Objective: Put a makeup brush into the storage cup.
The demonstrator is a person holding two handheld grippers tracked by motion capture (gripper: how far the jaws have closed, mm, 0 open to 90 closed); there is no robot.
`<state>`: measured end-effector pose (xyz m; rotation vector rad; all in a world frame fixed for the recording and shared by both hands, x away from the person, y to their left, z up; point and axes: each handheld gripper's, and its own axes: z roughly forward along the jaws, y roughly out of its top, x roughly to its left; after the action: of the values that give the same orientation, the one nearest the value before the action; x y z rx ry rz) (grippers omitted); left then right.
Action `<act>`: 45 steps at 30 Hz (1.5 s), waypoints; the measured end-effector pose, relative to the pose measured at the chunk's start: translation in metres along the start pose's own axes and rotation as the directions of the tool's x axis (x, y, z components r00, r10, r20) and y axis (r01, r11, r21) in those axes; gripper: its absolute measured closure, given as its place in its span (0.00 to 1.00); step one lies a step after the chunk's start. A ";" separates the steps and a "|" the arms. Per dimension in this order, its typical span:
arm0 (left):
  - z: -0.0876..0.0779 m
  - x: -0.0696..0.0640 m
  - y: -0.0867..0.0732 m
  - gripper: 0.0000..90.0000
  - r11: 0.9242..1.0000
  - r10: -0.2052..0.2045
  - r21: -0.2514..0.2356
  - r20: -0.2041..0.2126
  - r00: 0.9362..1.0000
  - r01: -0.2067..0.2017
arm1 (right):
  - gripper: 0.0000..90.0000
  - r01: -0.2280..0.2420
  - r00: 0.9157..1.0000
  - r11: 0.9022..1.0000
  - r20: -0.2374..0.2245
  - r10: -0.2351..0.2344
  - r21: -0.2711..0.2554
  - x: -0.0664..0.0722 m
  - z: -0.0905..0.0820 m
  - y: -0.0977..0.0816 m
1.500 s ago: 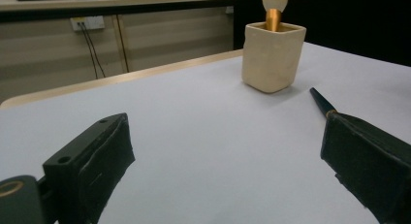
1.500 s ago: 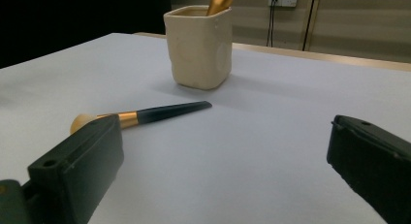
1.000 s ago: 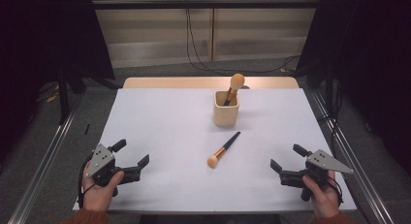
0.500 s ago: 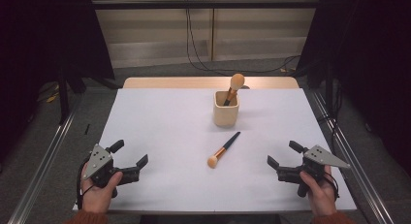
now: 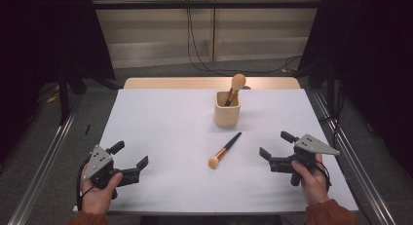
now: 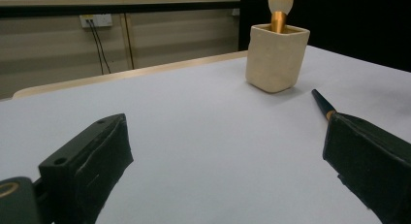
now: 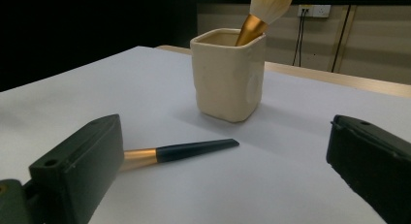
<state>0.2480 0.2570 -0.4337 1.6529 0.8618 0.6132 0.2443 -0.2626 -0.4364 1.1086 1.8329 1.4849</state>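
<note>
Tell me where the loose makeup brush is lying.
In the high view the loose brush lies flat mid-table, just in front of the cream cup, nearer the right gripper than the left gripper.

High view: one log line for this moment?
left tongs: open, empty | right tongs: open, empty | loose brush: flat on table, untouched | second brush: in cup

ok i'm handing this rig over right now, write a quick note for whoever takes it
Left gripper: open, holding nothing, low over the table's near left.
Right gripper: open, holding nothing, near right, jaws facing the loose brush.
Loose brush: flat on the white table, just in front of the cup, bristles toward the person.
Done: one brush stands in the cup, head up.
Left: probably pick up the loose brush and stand it in the cup; the right gripper looks closer.
</note>
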 end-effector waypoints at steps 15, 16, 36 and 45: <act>-0.002 0.000 0.001 0.03 1.000 0.010 -0.003 0.002 1.000 -0.010 | 0.01 0.013 1.000 1.000 -0.015 -0.013 0.007 0.000 0.039 0.023; -0.001 0.000 0.001 0.03 1.000 0.014 -0.001 -0.005 1.000 -0.014 | 0.01 0.014 1.000 1.000 -0.009 -0.014 0.004 -0.002 0.041 0.025; 0.001 0.001 0.001 0.03 1.000 0.006 0.001 0.002 1.000 -0.006 | 0.00 0.055 0.997 0.989 -0.055 -0.048 0.139 -0.012 0.084 0.035; 0.004 -0.001 0.002 0.04 1.000 0.011 0.006 0.016 1.000 -0.011 | 0.01 0.094 0.989 0.939 -0.141 -0.050 0.329 -0.016 0.097 0.042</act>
<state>0.2509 0.2536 -0.4330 1.6672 0.8439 0.6045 0.3424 -0.2227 -0.4227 1.1028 2.2561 1.2580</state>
